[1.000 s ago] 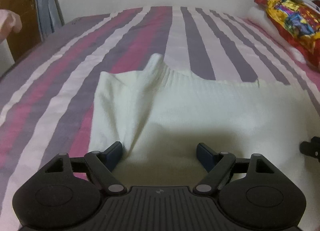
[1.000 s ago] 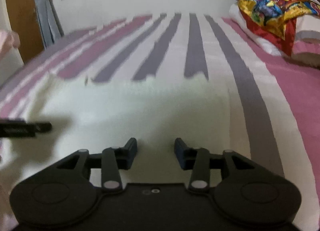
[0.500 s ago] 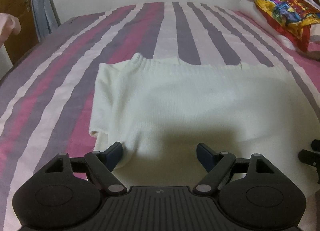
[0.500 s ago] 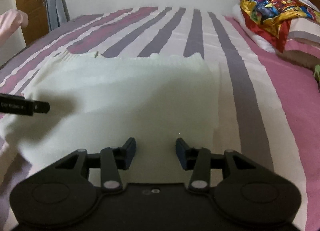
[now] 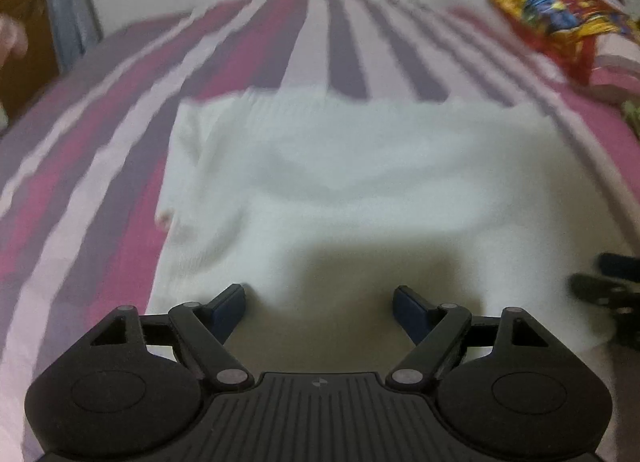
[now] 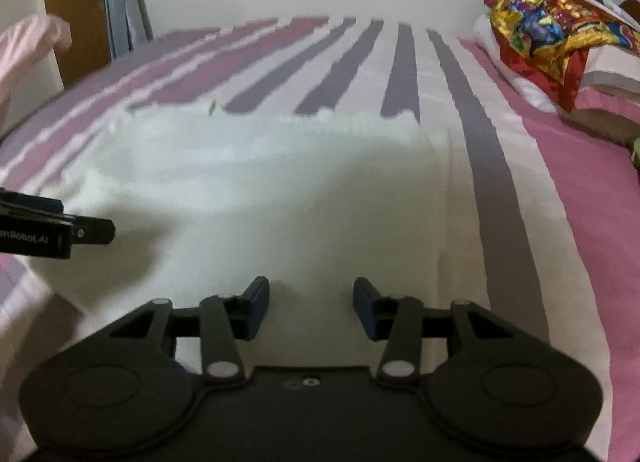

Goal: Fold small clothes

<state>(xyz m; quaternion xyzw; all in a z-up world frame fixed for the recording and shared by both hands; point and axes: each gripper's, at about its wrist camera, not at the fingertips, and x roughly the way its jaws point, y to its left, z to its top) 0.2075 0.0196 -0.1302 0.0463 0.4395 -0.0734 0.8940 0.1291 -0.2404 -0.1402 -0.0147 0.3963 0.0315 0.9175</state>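
The white knit garment (image 5: 360,182) fills the centre of both views, lying on the striped bedspread (image 5: 100,182) as a wide, roughly rectangular block with a ribbed edge along its far side. It looks already folded at least once: in the left wrist view a doubled layer shows at its left side, and in the right wrist view its right edge (image 6: 440,202) is straight and stacked. I judge the task partly done, with a further fold across the width and some smoothing probably left. A colourful cloth bundle (image 6: 540,42) sits at the upper right of the frame, well apart from the garment. The left gripper (image 5: 319,300), at the lower centre, has its jaws spread wide and holds nothing. The right gripper (image 6: 311,302) is likewise released, jaws parted over the garment's near edge.
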